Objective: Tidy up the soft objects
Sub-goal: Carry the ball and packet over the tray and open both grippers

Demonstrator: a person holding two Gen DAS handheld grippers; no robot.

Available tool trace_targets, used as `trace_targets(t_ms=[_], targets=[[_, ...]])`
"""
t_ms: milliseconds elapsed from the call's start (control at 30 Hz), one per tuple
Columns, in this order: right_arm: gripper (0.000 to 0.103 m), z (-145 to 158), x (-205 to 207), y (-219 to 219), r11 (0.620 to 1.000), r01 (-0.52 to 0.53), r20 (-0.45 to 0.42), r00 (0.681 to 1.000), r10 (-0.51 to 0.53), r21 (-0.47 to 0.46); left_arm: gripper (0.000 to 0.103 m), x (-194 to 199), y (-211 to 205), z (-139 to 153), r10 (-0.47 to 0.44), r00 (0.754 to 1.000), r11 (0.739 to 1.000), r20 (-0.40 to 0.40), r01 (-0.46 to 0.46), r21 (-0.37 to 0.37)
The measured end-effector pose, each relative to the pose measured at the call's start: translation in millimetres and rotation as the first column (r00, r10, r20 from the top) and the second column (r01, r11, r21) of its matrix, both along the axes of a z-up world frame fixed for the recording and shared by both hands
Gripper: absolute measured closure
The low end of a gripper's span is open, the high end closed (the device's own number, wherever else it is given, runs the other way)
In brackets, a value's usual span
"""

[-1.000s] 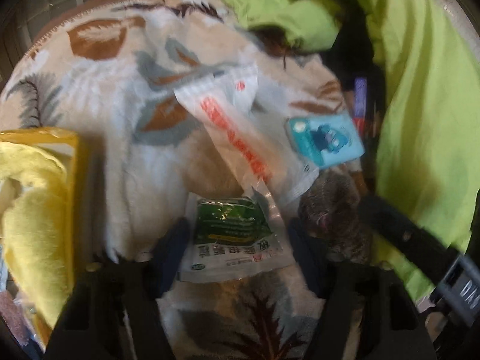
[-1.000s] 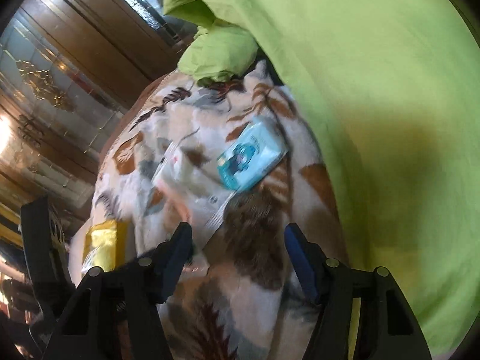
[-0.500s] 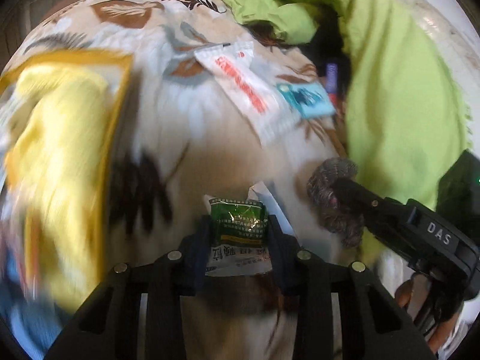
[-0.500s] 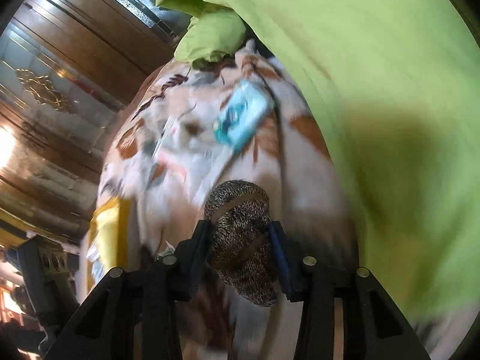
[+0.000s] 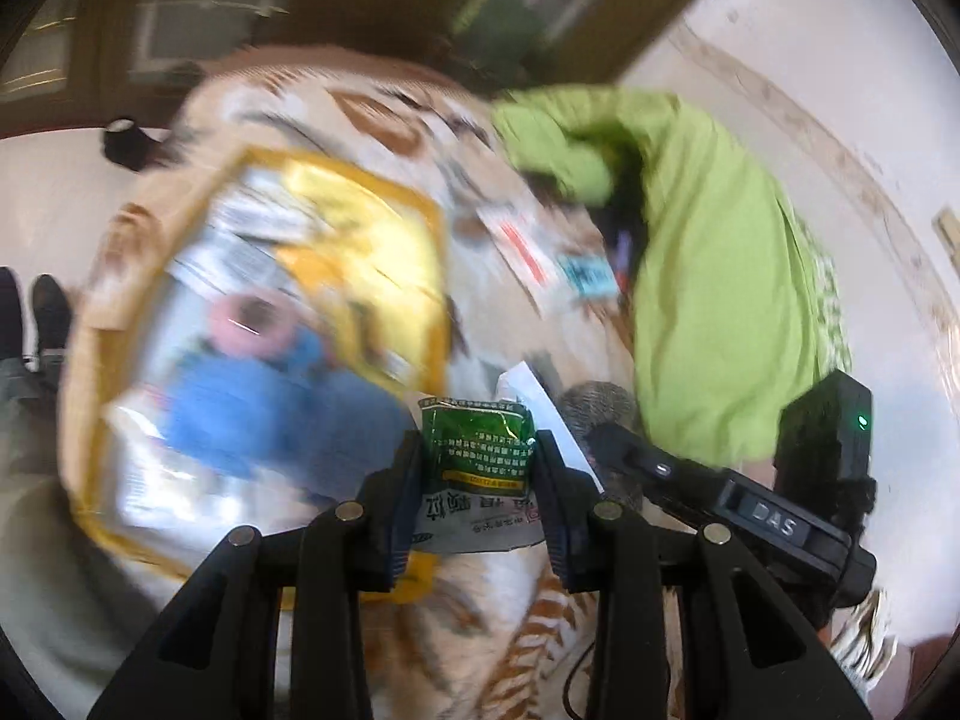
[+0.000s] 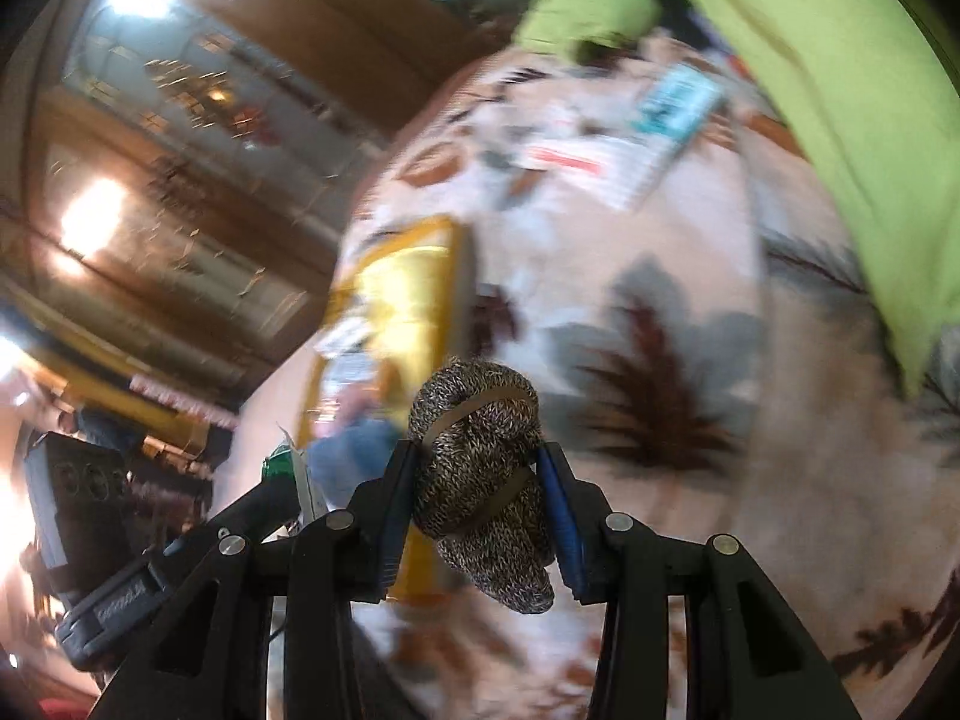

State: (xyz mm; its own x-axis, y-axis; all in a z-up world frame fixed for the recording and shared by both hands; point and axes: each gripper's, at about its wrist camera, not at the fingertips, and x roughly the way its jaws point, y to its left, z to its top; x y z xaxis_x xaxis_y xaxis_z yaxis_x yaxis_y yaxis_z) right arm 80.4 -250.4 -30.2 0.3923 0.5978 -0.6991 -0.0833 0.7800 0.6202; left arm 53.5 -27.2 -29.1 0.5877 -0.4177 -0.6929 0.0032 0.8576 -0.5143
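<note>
Two claws each carry one item above the leaf-patterned blanket [image 5: 540, 618]. Left claw [image 5: 477, 468] pinches a green-and-white crinkly foil sachet [image 5: 476, 450] by its sides; it looks light, slippery, easily creased. Right claw [image 6: 477, 498] squeezes a brown speckled knitted sock roll [image 6: 480, 468] at mid-bundle: soft, compressible, forgiving. A yellow-rimmed tray [image 5: 435, 276] lies near.

Dark wood panelling [image 6: 372, 30] with what looks like glass doors [image 6: 180, 138], bright lamp glare [image 6: 90, 216], pale floor [image 5: 780, 90], all blurred
</note>
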Motion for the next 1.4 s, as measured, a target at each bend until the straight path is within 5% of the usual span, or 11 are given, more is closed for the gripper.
trace_targets(t_ms=[467,1167,1300,1400], targets=[[0.058,24.6,42.1,101.7,0.986,-0.154,0.028,0.987,0.157,-0.068,0.068,24.4,106.4,-9.2,0.162,0.986,0.986,-0.042,-0.161,0.04],[0.057,-6.4,110.7,163.2,0.971,-0.182,0.004,0.983,0.184,-0.156,0.066,97.9,119.1,-44.1,0.127,0.986,0.991,-0.108,-0.122,0.051],[0.057,-16.7,111.9,166.3,0.969,-0.181,-0.009,0.983,0.182,-0.171,0.055,94.9,122.1,-50.5,0.112,0.986,0.993,-0.121,-0.114,-0.009],[0.046,-7.5,107.2,153.5,0.983,-0.156,0.01,0.987,0.158,-0.1,0.042,85.4,119.2,-39.9,0.1,0.991,0.994,-0.092,-0.103,-0.025]])
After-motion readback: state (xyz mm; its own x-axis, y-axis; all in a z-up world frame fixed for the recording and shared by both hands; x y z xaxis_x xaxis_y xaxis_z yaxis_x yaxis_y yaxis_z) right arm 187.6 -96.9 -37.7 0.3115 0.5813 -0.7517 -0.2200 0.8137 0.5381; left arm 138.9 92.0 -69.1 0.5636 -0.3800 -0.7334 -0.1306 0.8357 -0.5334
